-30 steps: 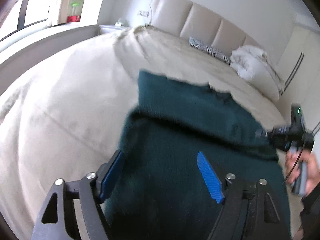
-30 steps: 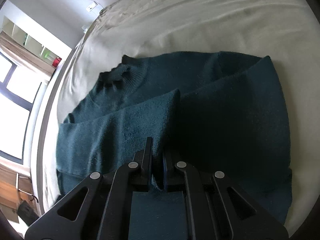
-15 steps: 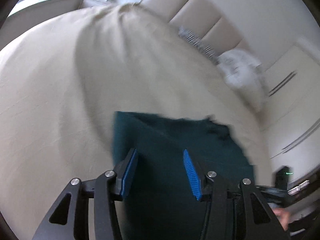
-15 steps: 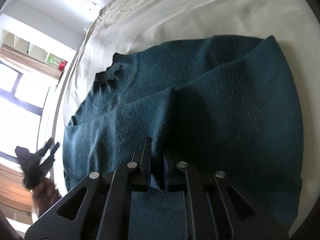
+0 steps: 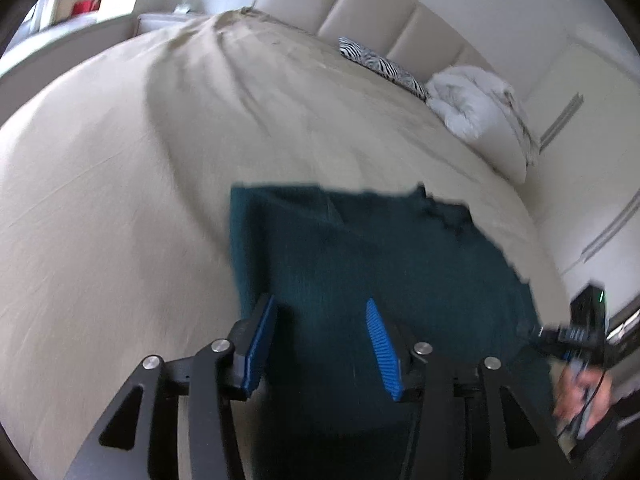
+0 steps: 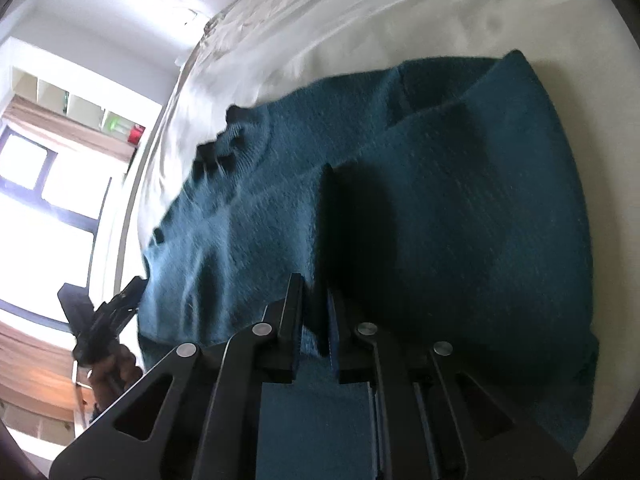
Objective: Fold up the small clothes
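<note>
Both grippers differ now: my right gripper point(image 6: 314, 308) stays pinched on a raised fold of the teal sweater point(image 6: 460, 208) lying on the bed point(image 5: 120, 200), while my left gripper point(image 5: 320, 344), jaws wide and empty, has pulled back over its edge, so that side looks ready for gripping.

A wide bed with a wrinkled beige sheet point(image 5: 120, 208) fills most of both views. At its head stands a padded cream headboard point(image 5: 360, 12), with a zebra-striped pillow point(image 5: 380, 66) lying against it and a bunched white duvet point(image 5: 476, 104) just beside that pillow. A bright window with a dark frame point(image 6: 36, 184) sits past the bed's edge, and a small red object point(image 6: 135, 135) rests on a shelf near it.
</note>
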### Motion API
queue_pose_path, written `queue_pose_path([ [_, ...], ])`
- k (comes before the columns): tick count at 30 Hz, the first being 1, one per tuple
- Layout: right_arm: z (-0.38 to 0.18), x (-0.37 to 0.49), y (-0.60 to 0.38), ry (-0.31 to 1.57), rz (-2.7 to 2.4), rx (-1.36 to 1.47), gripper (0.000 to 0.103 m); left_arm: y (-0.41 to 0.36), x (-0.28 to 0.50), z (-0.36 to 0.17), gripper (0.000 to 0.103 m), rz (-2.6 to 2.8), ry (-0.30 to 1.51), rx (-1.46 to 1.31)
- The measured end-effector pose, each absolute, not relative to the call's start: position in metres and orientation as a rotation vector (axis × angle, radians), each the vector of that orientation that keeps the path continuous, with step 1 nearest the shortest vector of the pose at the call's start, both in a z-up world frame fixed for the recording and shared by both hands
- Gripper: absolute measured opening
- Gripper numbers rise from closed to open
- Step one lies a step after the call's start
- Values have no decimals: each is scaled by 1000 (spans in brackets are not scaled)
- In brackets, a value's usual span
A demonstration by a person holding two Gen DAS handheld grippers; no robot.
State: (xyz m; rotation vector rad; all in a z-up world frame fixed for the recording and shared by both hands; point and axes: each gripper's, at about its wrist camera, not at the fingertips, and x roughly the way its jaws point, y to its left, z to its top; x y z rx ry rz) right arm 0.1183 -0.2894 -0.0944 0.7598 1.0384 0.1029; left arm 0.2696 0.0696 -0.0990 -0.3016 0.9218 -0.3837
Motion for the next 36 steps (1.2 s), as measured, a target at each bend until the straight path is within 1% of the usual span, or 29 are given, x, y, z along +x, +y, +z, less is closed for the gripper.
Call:
queue_pose_path([
  [2,-95,115,-297,1022,117,800,10,65,251,-94,50,-364,909,-206],
  [3,-95,112,-300,1013,115,810,10,64,244,-92,57,-357,909,-182],
  [4,-94,109,-304,1002,112,822,10,65,237,-93,58,-358,918,-173],
  [7,-86,95,-311,982,68,838,11,72,202,-89,59,-350,918,-155],
  [9,-78,76,-316,957,20,820,15,75,176,-84,60,-350,924,-147],
  [11,-69,55,-319,930,-12,808,22,82,148,-78,64,-338,918,-160],
  [12,-64,43,-320,920,-25,803,24,86,132,-77,67,-330,923,-177],
  [15,-48,-1,-319,879,-56,788,30,96,90,-78,67,-322,956,-207],
  [16,-43,-17,-318,866,-61,780,38,100,77,-79,68,-312,976,-232],
  [17,-39,-30,-315,849,-66,775,51,103,64,-82,68,-323,998,-265],
  [19,-30,-63,-308,815,-77,755,56,107,44,-84,68,-351,1015,-309],
  [24,-28,-129,-291,846,-49,713,56,122,-2,-97,68,-350,1088,-432],
  [28,-37,-174,-279,899,-43,681,56,120,-28,-96,68,-383,1113,-412],
  [34,-45,-234,-292,917,-115,737,56,118,-39,-95,64,-423,1144,-434],
  [36,-46,-247,-299,926,-140,746,56,114,-41,-95,63,-433,1167,-417],
])
